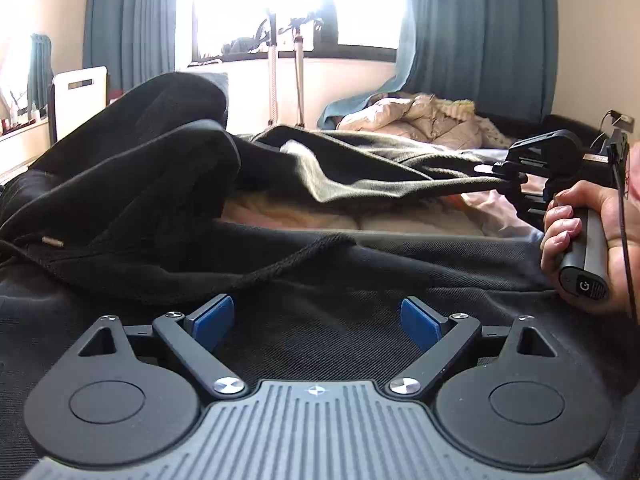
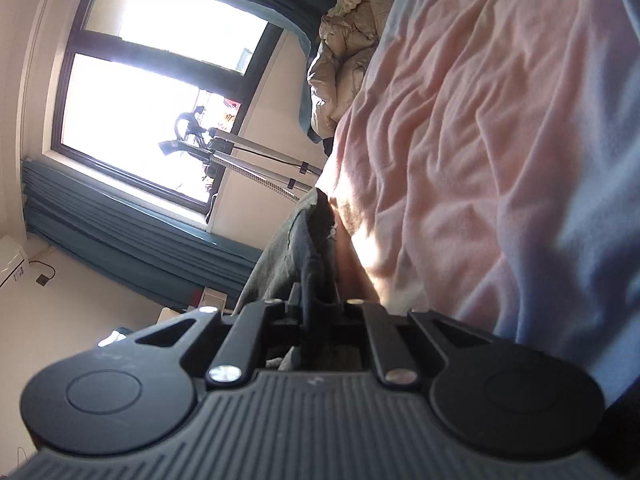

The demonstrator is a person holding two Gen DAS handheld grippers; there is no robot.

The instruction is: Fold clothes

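Clothes lie in a dark heap on the bed (image 2: 500, 120), which has a pink sheet. Take the bed as the marker for every place here.

Far to the left side of the bed sits a black hoodie (image 1: 132, 168), piled high and bunched up. Its cord (image 1: 288, 260) trails across the black cloth toward the middle. Close in front, the left gripper (image 1: 316, 320) hangs just over that black cloth. Its blue fingers (image 1: 214, 316) stand wide apart, with nothing between them.

Next, over the middle of the bed, a grey-green garment (image 1: 360, 172) is stretched out. It is pulled long from the hoodie pile on the left to the right side of the bed, so its long line runs across the bed. Its far end narrows to a point.

At that right end, the right gripper (image 1: 514, 178) has its fingers pinched together on the garment's edge. The right wrist view shows the cloth squeezed between them. A hand (image 1: 580, 236) holds the handle.

All this cloth looks soft and floppy. It will likely sag and bend wherever nobody holds it. The hoodie looks thick and probably a bit heavy. The grey-green piece looks thinner and lighter. Edges, corners and hems seem the best spots to grab, since a pinch there keeps the cloth flat. The cord may snag, so watch it.
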